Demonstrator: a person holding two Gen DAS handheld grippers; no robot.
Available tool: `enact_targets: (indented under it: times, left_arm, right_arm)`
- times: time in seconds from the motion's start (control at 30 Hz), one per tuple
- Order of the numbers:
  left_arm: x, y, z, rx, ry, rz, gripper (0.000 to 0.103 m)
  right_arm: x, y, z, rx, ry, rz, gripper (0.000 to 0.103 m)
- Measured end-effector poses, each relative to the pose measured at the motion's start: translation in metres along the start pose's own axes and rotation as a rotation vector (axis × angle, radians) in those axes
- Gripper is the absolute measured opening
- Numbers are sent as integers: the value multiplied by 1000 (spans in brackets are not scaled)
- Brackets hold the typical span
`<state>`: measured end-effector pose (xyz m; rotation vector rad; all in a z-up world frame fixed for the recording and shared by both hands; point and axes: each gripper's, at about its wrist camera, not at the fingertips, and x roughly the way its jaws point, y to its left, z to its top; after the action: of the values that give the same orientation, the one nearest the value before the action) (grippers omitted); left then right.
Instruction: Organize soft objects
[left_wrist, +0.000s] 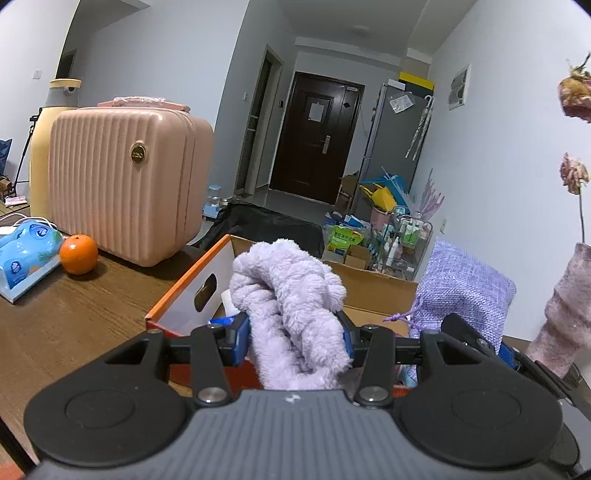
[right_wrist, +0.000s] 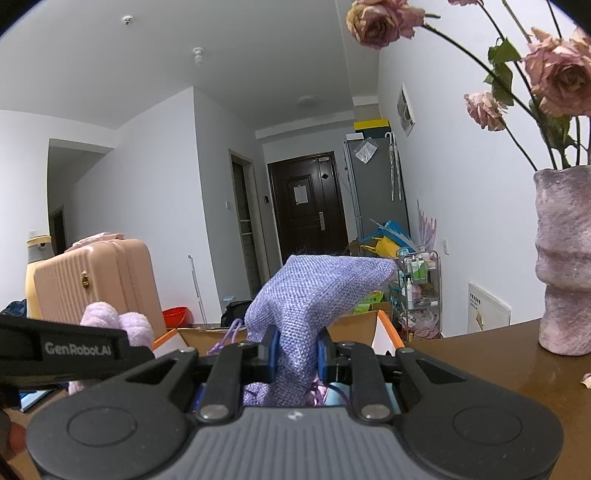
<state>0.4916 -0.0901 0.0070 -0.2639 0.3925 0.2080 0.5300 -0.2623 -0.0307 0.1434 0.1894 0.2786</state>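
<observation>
Desk (left_wrist: 74, 317), brown wood, fills the lower left of the left view. Pink suitcase (left_wrist: 125, 181) stands upper left on it. Open cardboard box (left_wrist: 192, 280) sits centre, behind both grippers. Left gripper (left_wrist: 295, 343) — jaws clamped on a lilac fleece cloth (left_wrist: 291, 295), bunched upright. Right gripper (right_wrist: 295, 350) — jaws pinching a purple woven pouch (right_wrist: 317, 284), long axis upright, leaning right. Lettering "GenRobot.AI" is readable at lower left of the right view.

Left gripper (left_wrist: 295, 341) pointing a bit down, blue pads squeezed on a fluffy cloth (left_wrist: 291, 314), right gripper (right_wrist: 295, 354) nearly level, pads pinched tight on a woven bag (right_wrist: 310, 299), both side by side, close together
</observation>
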Motion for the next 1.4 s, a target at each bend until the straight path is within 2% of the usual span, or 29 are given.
enact_targets:
  times: [0.43, 0.7, 1.13, 1.2, 1.3, 1.4]
  left_arm:
    - [39, 1, 11, -15, -1, 40, 46]
    - [61, 1, 13, 1, -1, 80, 46]
    - [71, 1, 6, 21, 2, 99, 46]
    - [72, 1, 5, 22, 6, 100, 47]
    - [72, 1, 6, 26, 5, 97, 51]
    - [70, 3, 6, 9, 2, 96, 64]
  right_arm:
    - [27, 1, 0, -23, 9, -2, 19]
    - [51, -1, 4, -64, 51, -6, 19]
    - [60, 1, 5, -91, 89, -16, 20]
    - [63, 3, 6, -96, 99, -16, 22]
    - [67, 4, 5, -108, 105, -35, 30]
    - [68, 6, 5, -117, 106, -50, 40]
